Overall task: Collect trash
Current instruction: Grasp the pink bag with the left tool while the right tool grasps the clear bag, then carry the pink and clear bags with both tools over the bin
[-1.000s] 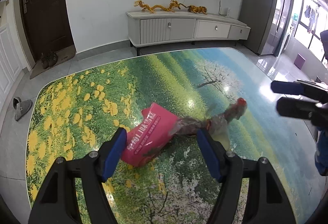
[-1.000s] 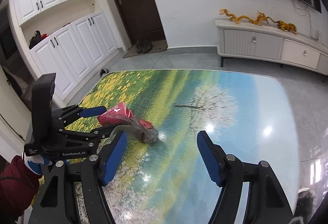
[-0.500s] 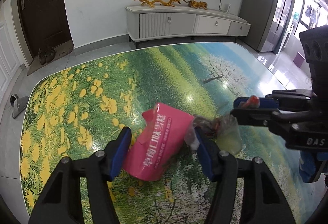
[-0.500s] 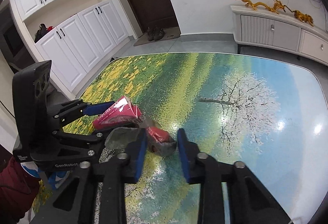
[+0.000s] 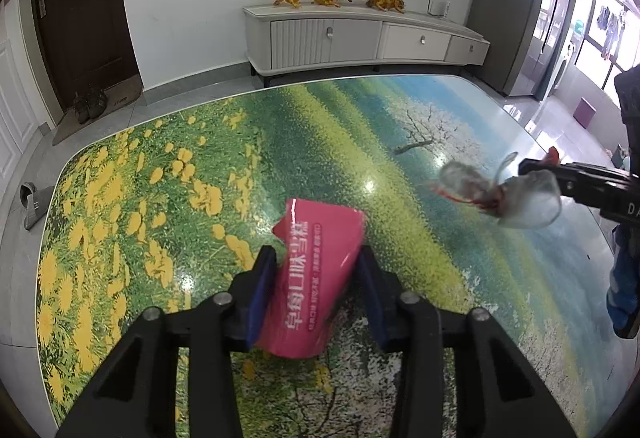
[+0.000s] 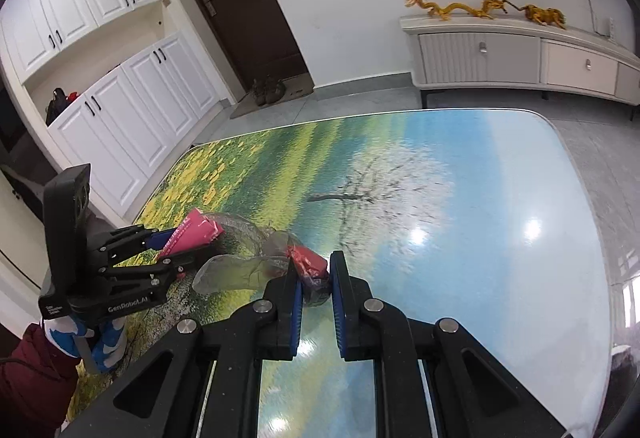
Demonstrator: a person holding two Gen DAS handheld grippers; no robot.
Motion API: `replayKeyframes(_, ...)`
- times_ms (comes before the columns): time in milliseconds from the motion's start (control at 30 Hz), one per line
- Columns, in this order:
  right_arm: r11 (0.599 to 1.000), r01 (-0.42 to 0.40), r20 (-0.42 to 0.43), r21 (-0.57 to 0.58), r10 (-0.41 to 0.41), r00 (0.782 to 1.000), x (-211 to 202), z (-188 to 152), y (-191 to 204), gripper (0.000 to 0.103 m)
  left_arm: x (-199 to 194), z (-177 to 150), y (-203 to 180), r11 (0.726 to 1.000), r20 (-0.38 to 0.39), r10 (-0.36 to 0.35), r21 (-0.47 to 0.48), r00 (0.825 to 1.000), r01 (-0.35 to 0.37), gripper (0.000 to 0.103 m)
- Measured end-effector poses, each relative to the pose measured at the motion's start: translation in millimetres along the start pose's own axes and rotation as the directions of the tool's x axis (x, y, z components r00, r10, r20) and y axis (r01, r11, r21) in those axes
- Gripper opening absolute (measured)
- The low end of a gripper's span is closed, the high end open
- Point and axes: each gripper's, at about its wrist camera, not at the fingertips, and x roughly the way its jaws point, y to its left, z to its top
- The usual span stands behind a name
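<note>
Trash comes in two pieces above the landscape-printed table (image 5: pixel 160 197): a pink packet (image 5: pixel 316 270) between the closing jaws of the left gripper (image 5: pixel 316 288), and a crumpled clear wrapper (image 6: pixel 256 262) with red scraps, its end pinched as the right gripper (image 6: pixel 314 278) closes. A white cabinet (image 5: pixel 360 37) stands well behind.

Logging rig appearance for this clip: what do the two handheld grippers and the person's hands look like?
Both the left gripper and right gripper are black with blue finger pads and silver pivot bolts; white lettering marks each body. The left hand wears a blue-and-white glove below a dark red sleeve.
</note>
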Motion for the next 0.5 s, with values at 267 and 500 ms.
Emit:
replayKeyframes(267,0.997,0.021,0.043,0.069,-0.024,0.999,-45.0,-15.7,-14.5,0.013,-20.7,-14.1,-15.0,1.0,0.016,-0.01,-0.005,1.0,0.01,0.03)
replayKeyframes(500,0.993,0.03,0.099,0.11,-0.041,0.994,-92.0,-35.7,-16.7,0.013,-63.2,-20.8,-40.7,1.0,0.07,-0.005,0.007,0.998,0.005,0.03)
